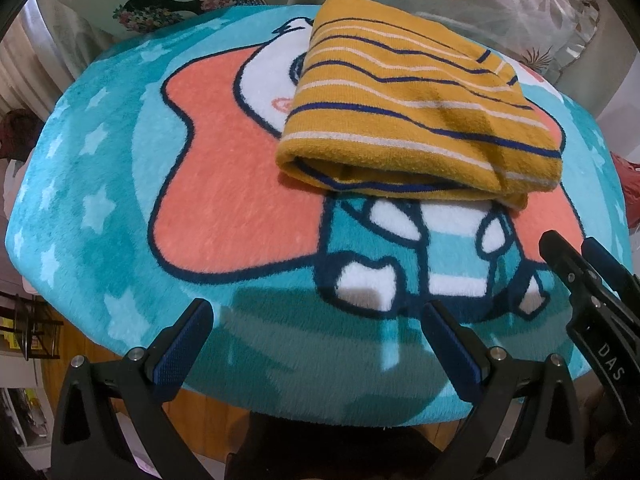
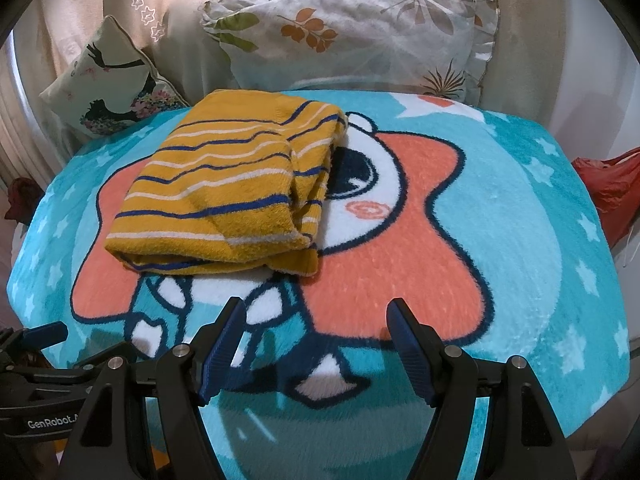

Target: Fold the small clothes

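Yellow striped garment (image 1: 420, 116) folded on blanket (image 1: 120, 208), loose right flap may unroll if nudged. Left hand-held gripper (image 1: 316, 320), right hand-held gripper (image 2: 316, 320) both wide open, empty.

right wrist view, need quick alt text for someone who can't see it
A folded mustard-yellow terry garment with blue and white stripes lies on a teal plush cartoon blanket. The right gripper hovers open and empty in front of it, two pillows behind.

Pretty evenly lit indoor shot, colours pop. Soft shadows fall on the blanket (image 1: 120, 184) just ahead of the gripper fingers (image 1: 180, 344). Heavy fisheye bend, with dark vignette in the corners. Centre is sharp, edges smear a bit. No real glare.
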Available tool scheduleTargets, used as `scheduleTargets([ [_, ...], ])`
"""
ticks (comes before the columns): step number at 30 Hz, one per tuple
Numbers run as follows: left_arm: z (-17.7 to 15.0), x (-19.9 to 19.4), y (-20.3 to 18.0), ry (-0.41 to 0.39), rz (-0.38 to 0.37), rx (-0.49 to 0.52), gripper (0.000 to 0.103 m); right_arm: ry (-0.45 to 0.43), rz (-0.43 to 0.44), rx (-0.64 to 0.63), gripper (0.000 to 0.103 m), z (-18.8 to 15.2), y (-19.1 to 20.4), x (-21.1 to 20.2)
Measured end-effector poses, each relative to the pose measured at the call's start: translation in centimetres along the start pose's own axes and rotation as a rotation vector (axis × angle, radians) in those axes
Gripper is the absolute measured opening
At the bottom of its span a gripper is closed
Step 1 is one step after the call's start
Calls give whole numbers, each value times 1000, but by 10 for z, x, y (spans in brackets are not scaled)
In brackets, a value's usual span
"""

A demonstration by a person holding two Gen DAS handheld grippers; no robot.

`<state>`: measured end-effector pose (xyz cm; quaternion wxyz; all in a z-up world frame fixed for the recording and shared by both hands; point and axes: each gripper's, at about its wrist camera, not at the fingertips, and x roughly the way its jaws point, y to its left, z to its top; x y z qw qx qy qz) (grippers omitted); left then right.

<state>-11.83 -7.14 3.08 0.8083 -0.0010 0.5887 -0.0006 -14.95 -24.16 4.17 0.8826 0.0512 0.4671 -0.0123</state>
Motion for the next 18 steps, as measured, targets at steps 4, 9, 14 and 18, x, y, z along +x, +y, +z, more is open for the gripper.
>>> scheduleTargets([
  [4,1,3,-1,7,0,2,103,7,1,3,77,2,-3,4],
  [9,3,4,0,11,-1,-1,103,8,6,-3,77,2,0,7],
  [14,3,2,0,1,4,1,103,4,13,-13,77,3,2,8],
  [18,3,2,1,0,1,-2,103,5,11,0,77,4,-1,10],
])
